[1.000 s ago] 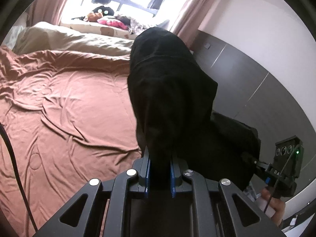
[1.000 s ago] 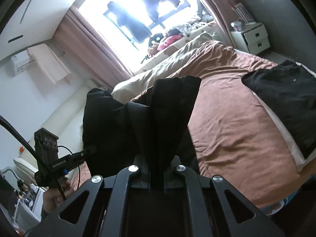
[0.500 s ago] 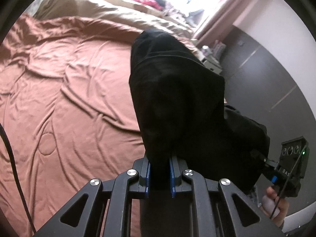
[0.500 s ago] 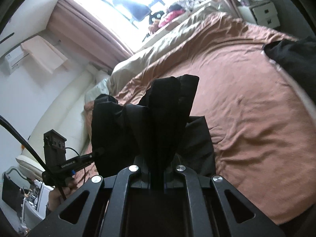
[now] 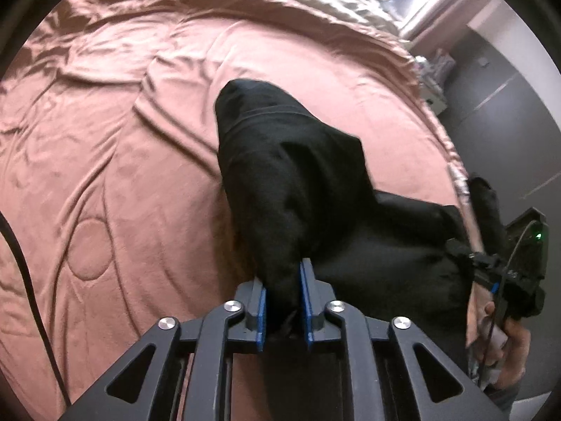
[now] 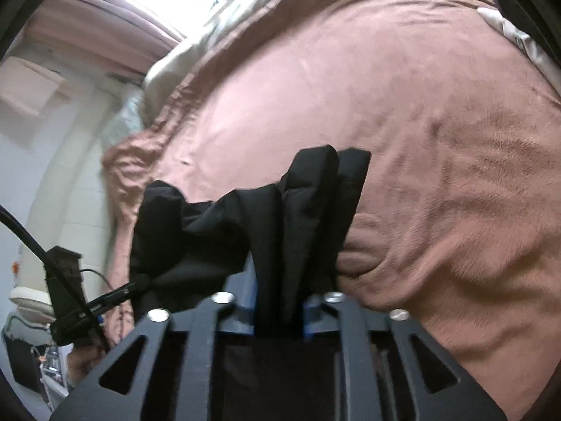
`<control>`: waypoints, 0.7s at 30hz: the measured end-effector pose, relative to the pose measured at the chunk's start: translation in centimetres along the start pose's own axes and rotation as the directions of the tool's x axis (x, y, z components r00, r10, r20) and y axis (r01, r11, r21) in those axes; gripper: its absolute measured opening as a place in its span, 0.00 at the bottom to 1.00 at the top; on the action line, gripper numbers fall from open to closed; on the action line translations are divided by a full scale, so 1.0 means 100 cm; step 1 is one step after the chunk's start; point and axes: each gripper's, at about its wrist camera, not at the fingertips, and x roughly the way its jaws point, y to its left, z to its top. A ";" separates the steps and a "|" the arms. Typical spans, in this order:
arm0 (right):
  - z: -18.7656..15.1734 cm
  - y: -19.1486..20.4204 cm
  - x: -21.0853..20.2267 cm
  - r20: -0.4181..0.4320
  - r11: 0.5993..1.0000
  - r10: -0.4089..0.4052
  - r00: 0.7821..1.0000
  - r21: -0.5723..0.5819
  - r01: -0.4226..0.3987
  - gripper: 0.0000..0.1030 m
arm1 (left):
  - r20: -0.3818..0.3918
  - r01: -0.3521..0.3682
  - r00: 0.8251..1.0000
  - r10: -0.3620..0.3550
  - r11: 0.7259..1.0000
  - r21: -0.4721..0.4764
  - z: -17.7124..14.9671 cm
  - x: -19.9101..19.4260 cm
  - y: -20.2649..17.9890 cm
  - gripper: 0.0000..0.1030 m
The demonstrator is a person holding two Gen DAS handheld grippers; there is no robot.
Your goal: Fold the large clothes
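Left claw (image 5: 283, 301) clenched on a bunched fold of the black garment (image 5: 291, 175), the cloth pinched between its blue-lined fingers (image 5: 261, 310) and rising ahead of them in a rounded hump; the rest of the garment trails off to the right, towards the right claw as seen in the left wrist view (image 5: 466, 251), which grips the far end of the same cloth. Right claw (image 6: 280, 310), in its own view, likewise clamped on the black garment (image 6: 308, 217), here gathered into several upright pleats standing between the fingers, with a looser mass sagging to the left, where the left claw (image 6: 138, 282) appears holding its end. The garment hangs stretched between the two claws just above the bed (image 5: 115, 161), whose rust-brown quilted cover is heavily creased; whether the lowest cloth touches the cover cannot be told. Just right of the right claw's pleats the cover is pushed into a small rounded bulge (image 6: 361, 263). Beige bedding (image 5: 315, 7) lies along the far edge of the bed, pink curtains (image 6: 115, 17) frame a bright window beyond it, and a dark grey panelled wall (image 5: 498, 94) stands to the right of the bed. A black cable (image 5: 24, 277) crosses the lower left of the left wrist view
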 end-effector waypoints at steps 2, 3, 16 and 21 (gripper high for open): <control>0.012 -0.004 0.000 -0.020 1.000 -0.012 1.000 0.006 0.013 0.62 | -0.011 0.011 1.000 -0.011 1.000 -0.028 -0.001 0.004 0.007 0.27; 0.016 -0.006 -0.001 -0.030 1.000 -0.003 1.000 0.009 0.003 0.74 | -0.011 0.022 1.000 -0.023 0.999 -0.038 -0.002 0.005 0.011 0.34; 0.048 -0.039 0.027 -0.290 0.978 0.210 0.934 0.050 -0.204 0.75 | -0.024 0.063 0.998 -0.064 0.997 -0.046 -0.023 0.006 0.021 0.50; 0.052 -0.019 0.060 -0.346 0.957 0.286 0.893 0.050 -0.287 0.75 | -0.031 0.051 0.998 -0.053 0.997 -0.049 -0.021 0.011 0.021 0.50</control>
